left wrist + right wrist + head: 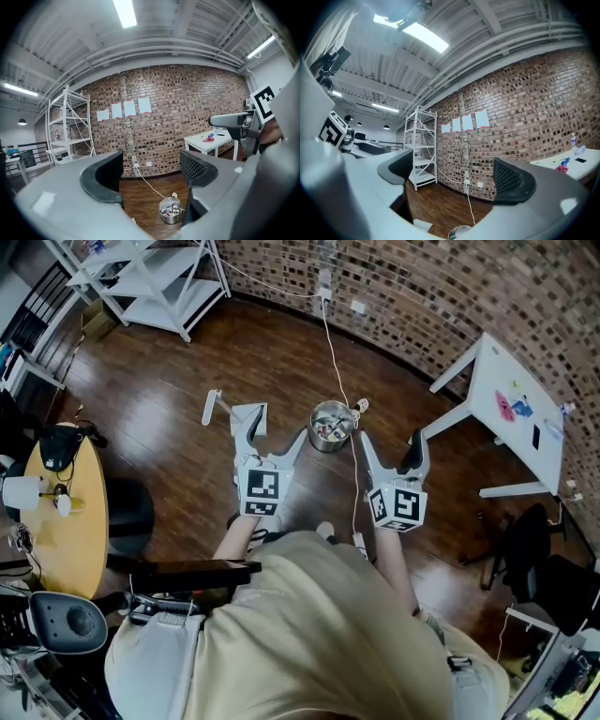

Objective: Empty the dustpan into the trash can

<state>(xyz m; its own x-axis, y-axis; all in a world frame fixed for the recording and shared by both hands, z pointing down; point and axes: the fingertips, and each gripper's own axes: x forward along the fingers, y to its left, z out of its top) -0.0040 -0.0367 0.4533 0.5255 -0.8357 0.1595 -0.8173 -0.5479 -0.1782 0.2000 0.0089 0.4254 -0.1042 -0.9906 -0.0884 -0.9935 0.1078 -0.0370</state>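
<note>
With the jaws of my left gripper [274,433] and right gripper [391,442] both apart and empty, I judge the white dustpan [251,412] to be light, stiff plastic, best gripped at its handle [213,407].

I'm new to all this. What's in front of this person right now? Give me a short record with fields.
Floor: dark wood
Trash can: round metal, on the floor, litter inside
Dustpan: white, on the floor left of the can, not held
Left gripper: jaws apart, empty
Right gripper: jaws apart, empty
</note>
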